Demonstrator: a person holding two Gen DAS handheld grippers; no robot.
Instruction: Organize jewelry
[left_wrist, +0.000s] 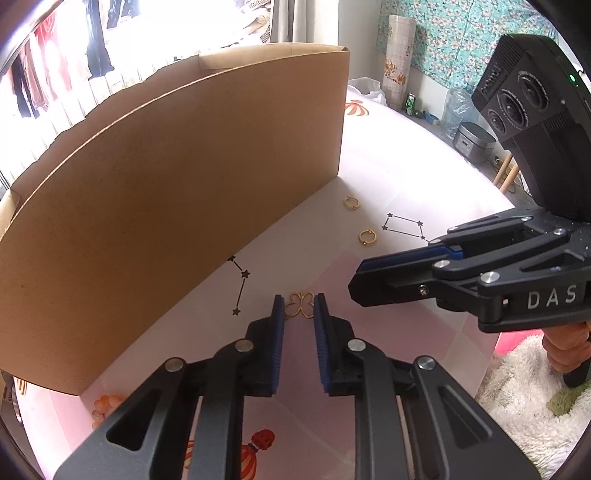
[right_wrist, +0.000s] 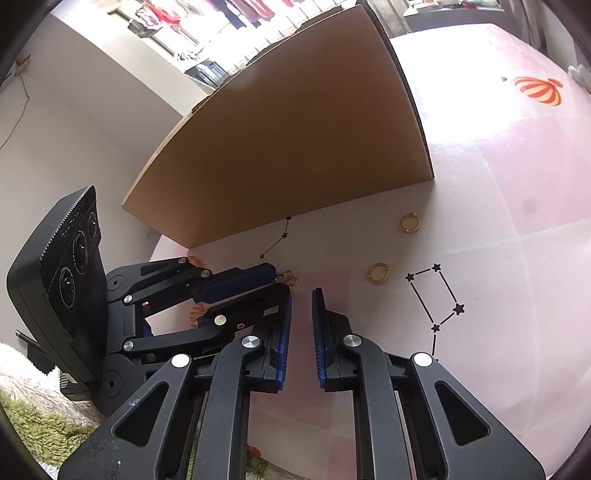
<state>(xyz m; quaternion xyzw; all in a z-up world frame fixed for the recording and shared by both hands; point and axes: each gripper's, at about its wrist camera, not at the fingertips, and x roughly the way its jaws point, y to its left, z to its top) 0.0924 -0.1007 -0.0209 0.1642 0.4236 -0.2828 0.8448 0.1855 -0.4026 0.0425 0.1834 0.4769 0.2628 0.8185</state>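
Observation:
A gold butterfly-shaped piece (left_wrist: 301, 306) lies on the pink-and-white mat (left_wrist: 369, 350), close to the cardboard box. My left gripper (left_wrist: 299, 300) points down at it, with its blue pads against the wings on both sides. In the right wrist view, the same butterfly piece (right_wrist: 287, 277) sits at the tips of the left gripper (right_wrist: 282, 284). Two gold hoop rings (left_wrist: 351, 202) (left_wrist: 367, 236) lie farther along the box wall; the right wrist view shows them as well (right_wrist: 410, 222) (right_wrist: 378, 273). My right gripper (right_wrist: 301, 297) hovers over bare mat with a narrow gap and nothing between its pads.
A tall cardboard box (left_wrist: 184, 177) stands along the far side of the mat. The table edge (left_wrist: 491, 343) drops to a fluffy white-and-green rug (left_wrist: 524, 387). A flowered vase (left_wrist: 397, 62), a water bottle and a rice cooker (left_wrist: 474, 142) stand beyond the table.

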